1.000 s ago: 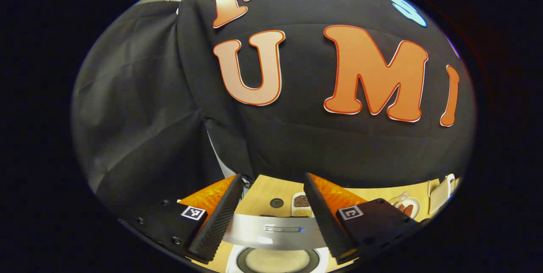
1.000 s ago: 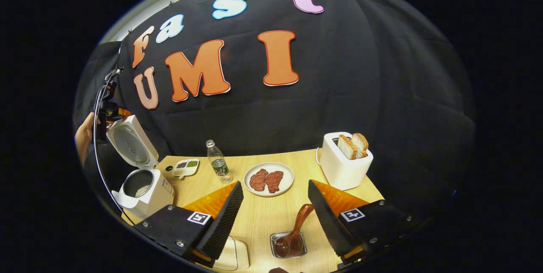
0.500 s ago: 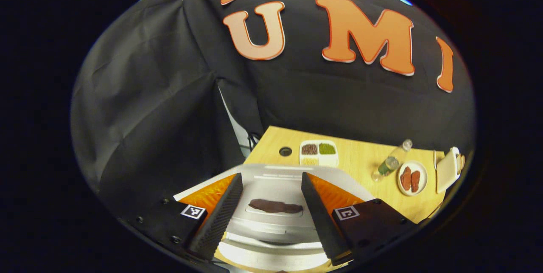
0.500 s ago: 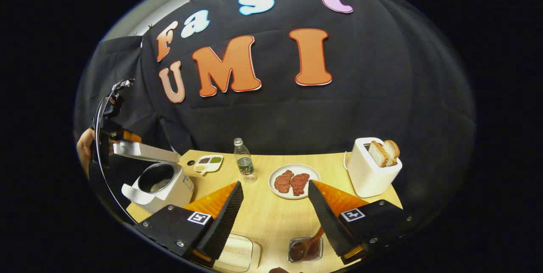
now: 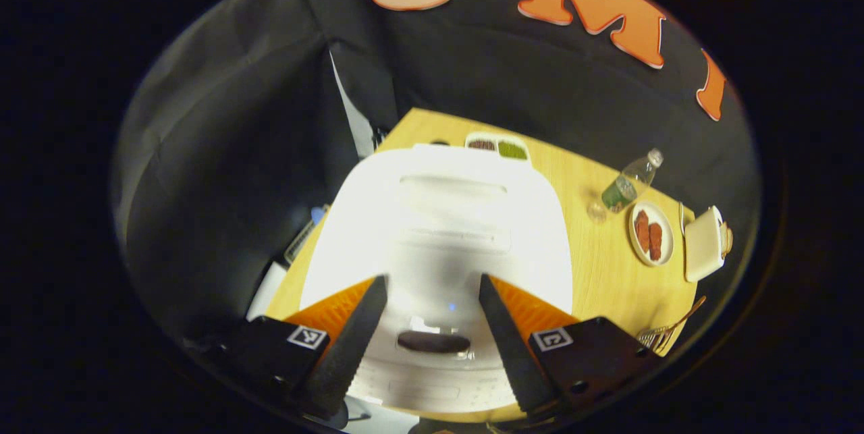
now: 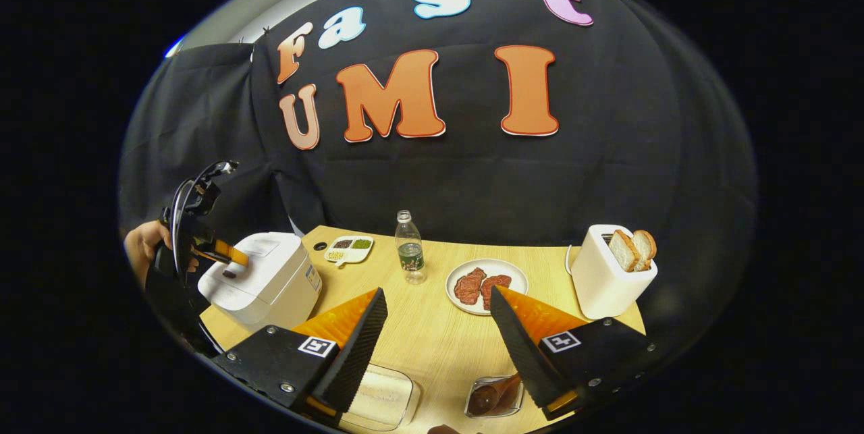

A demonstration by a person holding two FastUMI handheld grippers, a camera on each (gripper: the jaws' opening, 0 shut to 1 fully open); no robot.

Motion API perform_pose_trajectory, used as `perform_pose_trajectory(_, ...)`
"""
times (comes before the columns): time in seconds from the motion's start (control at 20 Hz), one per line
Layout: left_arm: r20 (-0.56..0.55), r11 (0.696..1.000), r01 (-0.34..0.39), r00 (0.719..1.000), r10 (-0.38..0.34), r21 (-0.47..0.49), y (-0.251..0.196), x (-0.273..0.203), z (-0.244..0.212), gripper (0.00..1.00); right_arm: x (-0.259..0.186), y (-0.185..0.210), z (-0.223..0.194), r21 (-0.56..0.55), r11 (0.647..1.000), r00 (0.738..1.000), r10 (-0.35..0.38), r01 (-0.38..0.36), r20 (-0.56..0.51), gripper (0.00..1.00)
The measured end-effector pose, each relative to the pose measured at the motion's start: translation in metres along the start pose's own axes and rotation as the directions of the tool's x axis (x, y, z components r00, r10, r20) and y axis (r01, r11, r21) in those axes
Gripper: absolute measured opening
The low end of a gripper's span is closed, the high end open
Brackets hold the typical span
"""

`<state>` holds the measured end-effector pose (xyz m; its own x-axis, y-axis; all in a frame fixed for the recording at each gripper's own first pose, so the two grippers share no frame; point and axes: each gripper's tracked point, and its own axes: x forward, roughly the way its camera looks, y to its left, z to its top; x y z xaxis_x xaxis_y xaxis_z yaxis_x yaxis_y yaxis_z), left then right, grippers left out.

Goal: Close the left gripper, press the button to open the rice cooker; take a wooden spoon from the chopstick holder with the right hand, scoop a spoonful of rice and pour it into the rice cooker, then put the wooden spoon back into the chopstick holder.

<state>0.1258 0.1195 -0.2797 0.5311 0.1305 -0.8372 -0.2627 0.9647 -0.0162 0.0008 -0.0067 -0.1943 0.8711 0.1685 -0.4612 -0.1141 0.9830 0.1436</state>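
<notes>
The white rice cooker [image 5: 439, 231] stands with its lid down, right under my left gripper [image 5: 430, 279]. That gripper is open, its fingers straddling the dark oval button [image 5: 433, 342] at the lid's front. In the right gripper view the rice cooker [image 6: 263, 279] sits at the table's left, with a hand [image 6: 142, 245] holding the left gripper [image 6: 226, 255] at its lid. My right gripper [image 6: 437, 290] is open over the table's near side. Below it the wooden spoon [image 6: 489, 397] rests in the metal holder [image 6: 507, 408], beside a clear rice container [image 6: 381, 397].
A water bottle [image 6: 410, 248], a plate of meat [image 6: 486, 283], a white toaster with bread [image 6: 607, 272] and a small sectioned dish [image 6: 347, 248] stand across the wooden table [image 6: 432, 339]. A wire utensil [image 5: 665, 329] lies near the table edge.
The rice cooker's lid has swung from upright to fully down, with my left gripper following it down. My right gripper has drawn back a little; the spoon stays in its holder.
</notes>
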Motion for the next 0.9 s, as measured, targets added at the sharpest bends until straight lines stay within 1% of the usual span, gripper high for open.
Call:
perform_pose_trajectory(0.05,-0.022,1.000,0.002,1.000,-0.002,-0.016,-0.001,-0.005,-0.005,0.97,-0.002,0.002,0.001,0.009,1.000,1.000,0.007,-0.008,0.003,0.95)
perform_pose_trajectory(0.1,0.015,1.000,-0.003,1.000,0.003,-0.020,-0.003,-0.010,-0.001,0.98,-0.003,0.004,0.000,0.013,1.000,1.000,0.012,-0.012,0.004,0.95)
perform_pose_trajectory(0.15,0.021,1.000,-0.004,1.000,0.004,-0.028,-0.004,-0.006,-0.006,0.99,-0.004,0.004,0.000,0.012,1.000,1.000,0.013,-0.014,0.009,0.95)
perform_pose_trajectory(0.2,0.069,1.000,-0.014,0.997,0.015,-0.022,-0.002,-0.006,-0.001,0.99,-0.004,0.004,0.001,0.008,1.000,1.000,0.013,-0.013,0.017,0.95)
perform_pose_trajectory(0.25,0.103,1.000,-0.010,0.995,0.010,-0.005,-0.005,-0.003,-0.002,0.99,-0.004,0.005,0.002,0.007,1.000,1.000,0.014,-0.014,0.023,0.95)
perform_pose_trajectory(0.3,0.144,1.000,-0.027,0.989,0.026,0.009,-0.003,-0.006,0.000,0.99,-0.006,0.008,0.002,0.006,1.000,0.999,0.024,-0.024,0.026,0.95)
perform_pose_trajectory(0.35,0.206,0.999,-0.040,0.978,0.034,0.023,-0.005,-0.011,0.006,0.99,-0.008,0.011,0.003,0.000,1.000,0.999,0.031,-0.031,0.030,0.95)
perform_pose_trajectory(0.4,0.259,0.997,-0.064,0.964,0.052,0.036,-0.004,-0.020,0.013,0.95,-0.010,0.012,0.002,-0.015,0.999,0.999,0.041,-0.040,0.027,0.95)
perform_pose_trajectory(0.45,0.314,0.997,-0.061,0.948,0.047,0.037,-0.007,-0.033,0.019,0.98,-0.012,0.009,0.002,-0.036,0.999,0.999,0.033,-0.032,0.028,0.95)
perform_pose_trajectory(0.55,0.398,0.998,-0.047,0.917,0.023,0.051,-0.016,-0.060,0.028,0.98,-0.017,0.004,0.009,-0.061,0.998,0.999,0.018,-0.015,0.045,0.95)
perform_pose_trajectory(0.6,0.443,0.997,-0.045,0.897,0.013,0.061,-0.020,-0.074,0.033,0.96,-0.021,0.006,0.014,-0.067,0.998,0.998,0.015,-0.010,0.061,0.95)
perform_pose_trajectory(0.65,0.483,0.997,-0.039,0.876,0.002,0.066,-0.026,-0.091,0.038,0.97,-0.025,0.007,0.022,-0.073,0.997,0.996,0.011,-0.005,0.085,0.95)
perform_pose_trajectory(0.8,0.599,0.995,0.048,0.796,-0.089,0.084,-0.052,-0.151,0.052,0.97,-0.037,0.009,0.052,-0.085,0.996,0.984,-0.008,0.023,0.179,0.95)
perform_pose_trajectory(0.9,0.659,0.990,0.096,0.739,-0.140,0.102,-0.065,-0.192,0.051,0.97,-0.043,0.014,0.077,-0.105,0.994,0.967,-0.016,0.044,0.256,0.95)
